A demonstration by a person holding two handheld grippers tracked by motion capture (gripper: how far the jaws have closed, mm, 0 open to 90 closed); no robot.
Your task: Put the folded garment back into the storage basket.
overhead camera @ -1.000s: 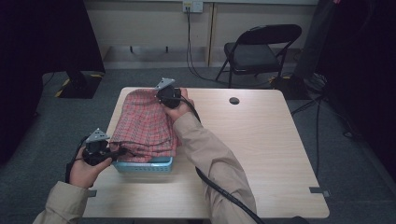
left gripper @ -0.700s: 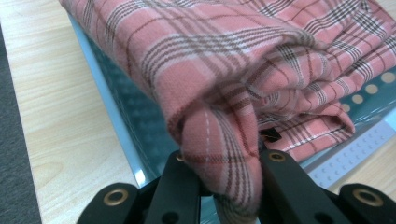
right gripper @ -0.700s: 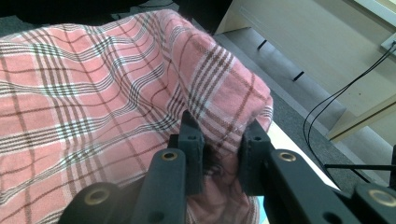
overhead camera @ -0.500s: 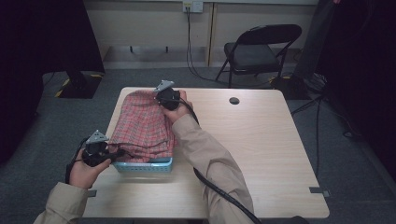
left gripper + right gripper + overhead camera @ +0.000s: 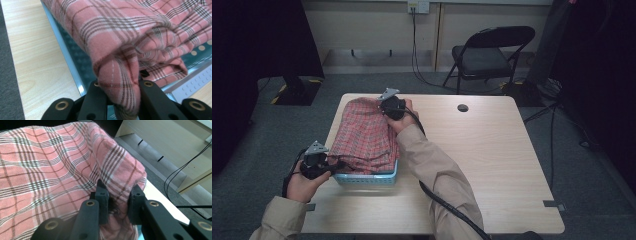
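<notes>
Light wooden table point(image 5: 492, 165) with one basket set on it

A pale blue plastic basket point(image 5: 367, 179) is placed near the left front edge; a round dark grommet hole point(image 5: 462, 107) is seen toward the far edge.

This looks like a lab or test room. One plain wood table point(image 5: 492, 165) stands on grey carpet point(image 5: 287, 120). A black folding chair point(image 5: 484, 52) waits by a bare wall with a plug socket point(image 5: 418, 6). Cables point(image 5: 557, 125) trail over the floor.

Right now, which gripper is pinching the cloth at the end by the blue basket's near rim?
The left gripper, shut on the plaid cloth beside the basket; the right gripper pinches the far end.
</notes>
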